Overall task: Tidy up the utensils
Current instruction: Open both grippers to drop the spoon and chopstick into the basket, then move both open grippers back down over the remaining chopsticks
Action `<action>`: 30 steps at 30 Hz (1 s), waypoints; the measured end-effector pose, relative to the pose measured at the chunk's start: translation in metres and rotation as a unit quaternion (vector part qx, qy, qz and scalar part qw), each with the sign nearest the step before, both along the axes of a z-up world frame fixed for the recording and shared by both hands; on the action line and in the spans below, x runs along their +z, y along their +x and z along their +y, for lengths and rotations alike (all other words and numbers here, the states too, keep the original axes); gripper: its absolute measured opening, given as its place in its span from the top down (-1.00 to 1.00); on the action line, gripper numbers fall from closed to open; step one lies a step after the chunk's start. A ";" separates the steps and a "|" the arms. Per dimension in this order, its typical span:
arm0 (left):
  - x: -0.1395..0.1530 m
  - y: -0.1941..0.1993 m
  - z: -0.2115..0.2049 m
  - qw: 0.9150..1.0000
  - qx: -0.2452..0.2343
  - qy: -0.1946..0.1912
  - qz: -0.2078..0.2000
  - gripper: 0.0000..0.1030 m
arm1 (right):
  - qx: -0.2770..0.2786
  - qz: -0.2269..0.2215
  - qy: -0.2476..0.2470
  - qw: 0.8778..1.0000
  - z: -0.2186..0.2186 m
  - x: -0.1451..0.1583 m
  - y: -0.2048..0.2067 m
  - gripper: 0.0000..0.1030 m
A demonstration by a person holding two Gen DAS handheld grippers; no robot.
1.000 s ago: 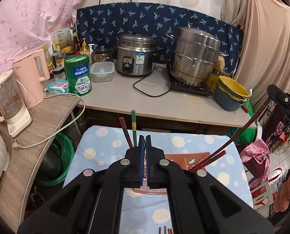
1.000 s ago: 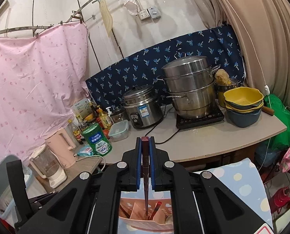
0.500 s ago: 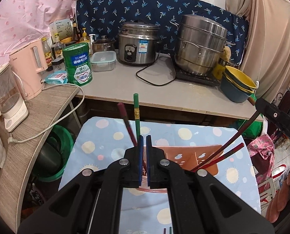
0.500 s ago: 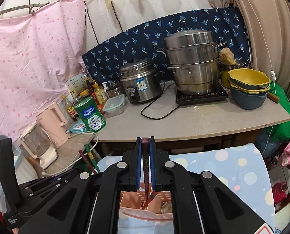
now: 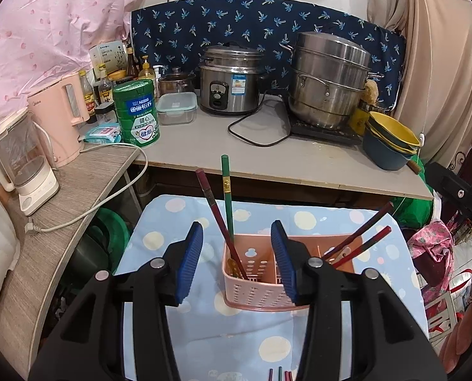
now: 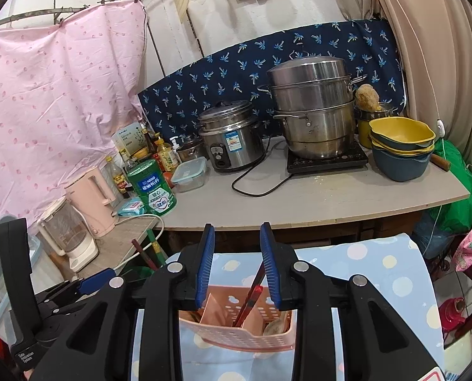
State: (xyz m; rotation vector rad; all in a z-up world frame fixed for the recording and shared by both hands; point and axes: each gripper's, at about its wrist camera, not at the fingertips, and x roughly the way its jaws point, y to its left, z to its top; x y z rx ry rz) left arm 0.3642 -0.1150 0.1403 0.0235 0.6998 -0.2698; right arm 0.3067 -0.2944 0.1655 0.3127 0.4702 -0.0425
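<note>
A pink perforated utensil holder stands on a blue dotted cloth. In its left compartment lean a green chopstick and a dark red chopstick. Two red chopsticks lean out of its right side. My left gripper is open and empty just above the holder. My right gripper is open above the holder, and a red chopstick stands loose in the holder between its fingers. Several chopstick ends lie on the cloth near the bottom edge.
Behind is a grey counter with a rice cooker, a steel steamer pot, stacked bowls, a green tin and a lidded box. A pink kettle and a blender stand on the left shelf.
Both grippers have opened. The left let go of the green and dark red chopsticks, the right let go of its red chopstick, and all now rest in the holder.
</note>
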 end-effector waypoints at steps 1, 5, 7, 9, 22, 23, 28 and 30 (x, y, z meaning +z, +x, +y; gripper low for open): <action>0.001 -0.003 0.001 1.000 0.000 0.000 -0.001 0.15 | 0.001 0.000 0.000 1.000 0.001 0.000 -0.004 0.41; 0.002 -0.023 0.006 1.000 0.000 0.002 -0.005 0.05 | 0.008 0.004 0.007 1.000 0.004 0.000 -0.023 0.31; 0.000 -0.036 0.010 1.000 -0.003 0.001 -0.004 0.05 | 0.013 0.009 0.005 1.000 0.008 -0.003 -0.036 0.31; -0.004 -0.049 0.015 1.000 -0.003 0.002 -0.001 0.05 | 0.021 0.018 0.003 1.000 0.013 -0.010 -0.052 0.31; -0.059 -0.157 0.049 0.999 -0.017 0.001 0.036 -0.06 | 0.028 0.106 -0.039 0.993 0.050 -0.091 -0.170 0.31; -0.062 -0.163 0.051 0.999 -0.017 0.001 0.037 -0.10 | 0.029 0.114 -0.043 0.992 0.053 -0.098 -0.178 0.31; -0.094 -0.197 0.062 0.998 -0.018 0.014 0.059 -0.10 | 0.038 0.154 -0.037 0.987 0.066 -0.135 -0.219 0.31; -0.106 -0.206 0.065 0.997 -0.016 0.014 0.074 -0.10 | 0.043 0.173 -0.028 0.984 0.071 -0.150 -0.231 0.31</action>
